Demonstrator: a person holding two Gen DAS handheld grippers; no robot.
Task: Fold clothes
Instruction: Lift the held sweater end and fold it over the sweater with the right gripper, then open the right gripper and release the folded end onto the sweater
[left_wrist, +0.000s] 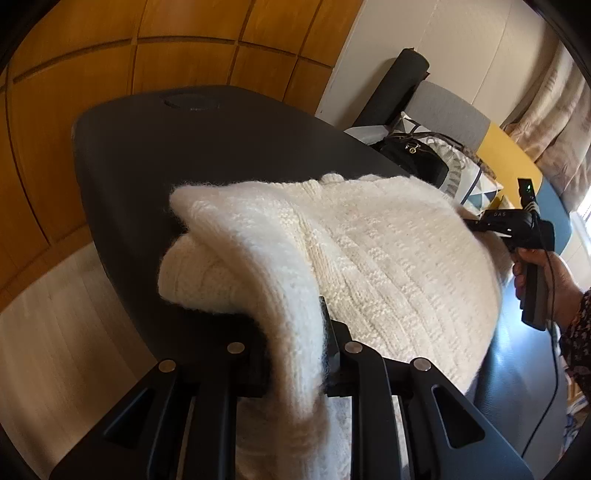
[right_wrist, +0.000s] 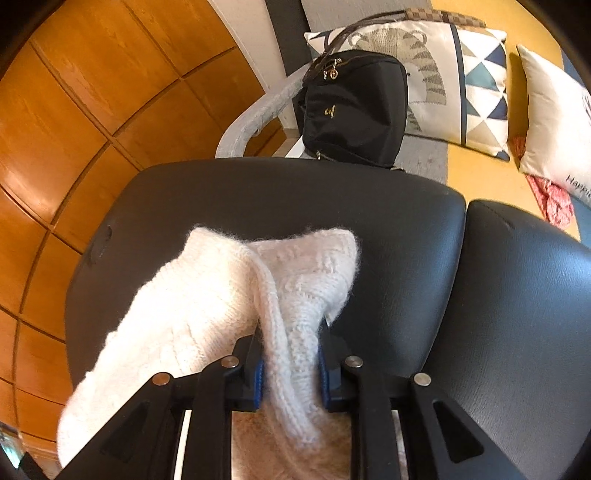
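Right now both grippers are clamped on a cream knit sweater (left_wrist: 388, 258), each pinching a thick bunch of its edge. The left gripper (left_wrist: 295, 354) has wool squeezed between its jaws, with the fabric spilling back over the fingers toward the camera. The right gripper (right_wrist: 290, 363) does the same, its blue pads (right_wrist: 259, 380) pressed into a ribbed fold. From the left view you can see the right one off at the far side of the garment, with the person's hand (left_wrist: 546, 277) wrapped round its handle.

The sweater lies on a black padded table (left_wrist: 221, 147), the bulk of it resting on the surface and the held edge raised above it. A black bag (right_wrist: 354, 110) and some cushions (right_wrist: 461, 81) sit beyond the table, well apart from the work.

To my eye this is the lay-down part of a fold: the lifted edge wants to be carried over and set onto the body of the garment. Doing it well means keeping both hands level with each other so the edge lands straight, holding a little tension across the knit so it does not sag in the middle, and lowering until the wool rests flat before letting go. Thick, fuzzy yarn like this may cling to the pads, so a clean, wide release and a straight draw-back would help avoid dragging the fold askew.
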